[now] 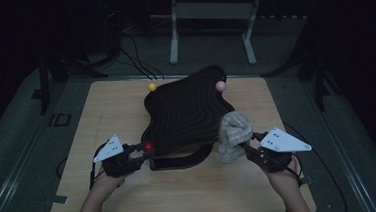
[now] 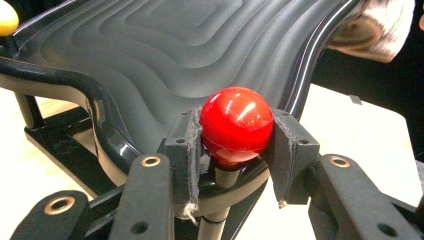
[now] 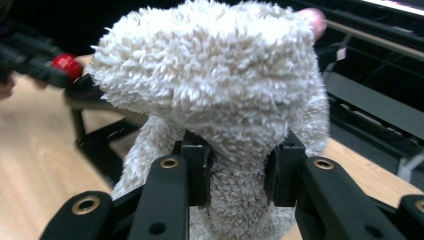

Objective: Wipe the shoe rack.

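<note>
A black wavy board with rippled grooves stands on a frame on the wooden table. It carries round knobs at its corners: a red knob at the near left, a yellow knob at the far left, a pink knob at the far right. My left gripper is shut on the red knob, one pad on each side. My right gripper is shut on a fluffy white cloth, bunched and lifted beside the board's near right edge. In the right gripper view the cloth hides much of the scene behind it.
The board's black frame rests on the table under its near edge. Beyond the table are a grey metal stand, cables on the dark floor and dark tripod legs. Bare tabletop lies between the person's forearms.
</note>
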